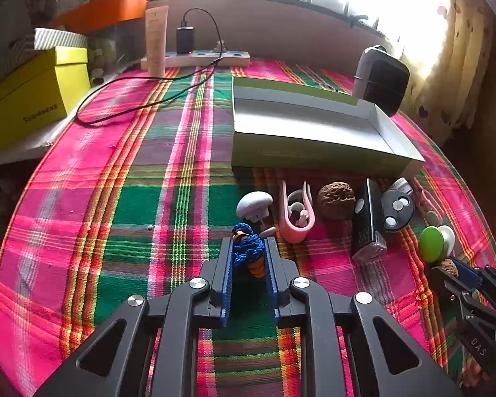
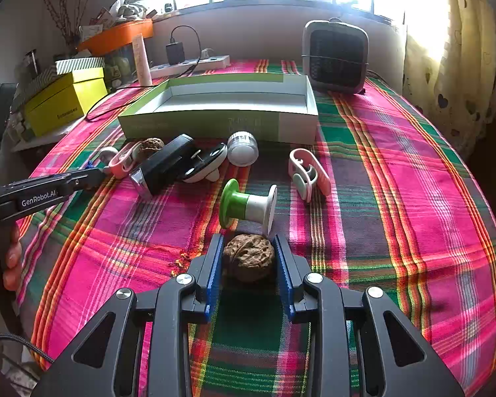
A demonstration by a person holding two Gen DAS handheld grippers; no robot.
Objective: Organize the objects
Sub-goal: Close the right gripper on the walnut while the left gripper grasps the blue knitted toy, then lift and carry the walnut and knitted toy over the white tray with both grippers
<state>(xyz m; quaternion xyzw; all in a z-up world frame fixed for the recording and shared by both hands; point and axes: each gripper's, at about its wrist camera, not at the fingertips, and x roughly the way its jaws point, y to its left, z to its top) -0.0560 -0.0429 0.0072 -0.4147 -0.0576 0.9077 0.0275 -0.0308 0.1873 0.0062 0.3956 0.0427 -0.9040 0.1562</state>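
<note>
My left gripper is shut on a blue knotted cord charm with orange ends, low over the plaid cloth. A brown walnut sits between the blue pads of my right gripper, which is shut on it. An open green-and-white box lies beyond, nothing visible inside. In front of the box are a second walnut, a pink clip, a white mushroom-shaped piece, a black device, a green-and-white spool, a small white jar and another pink clip.
A grey heater stands behind the box at the right. A power strip with a charger and black cable runs along the back. A yellow box sits on a shelf at the left. A person's hand grips the left tool.
</note>
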